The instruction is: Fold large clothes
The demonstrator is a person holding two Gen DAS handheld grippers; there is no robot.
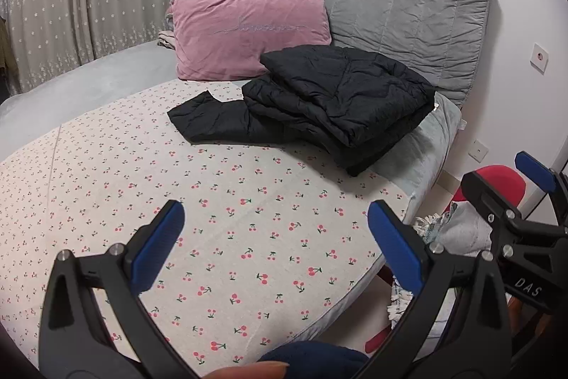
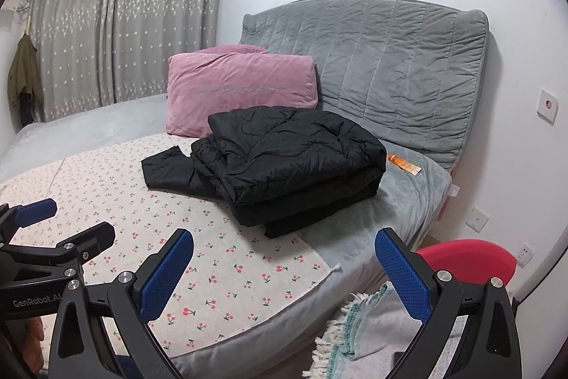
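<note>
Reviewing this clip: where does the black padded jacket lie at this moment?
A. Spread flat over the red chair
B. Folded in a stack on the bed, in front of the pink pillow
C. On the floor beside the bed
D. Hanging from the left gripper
B: the black padded jacket sits folded in a stack on the bed, just in front of the pink pillow, while the left gripper and right gripper are both open, holding nothing.

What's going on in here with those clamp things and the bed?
A person is folding big clothes with a two-finger gripper in each hand. Right now the left gripper and right gripper are both open, held above the cherry-print sheet, gripping nothing. The black padded jacket lies folded in a bundle near the pink pillow, one flap still sticking out.
</note>
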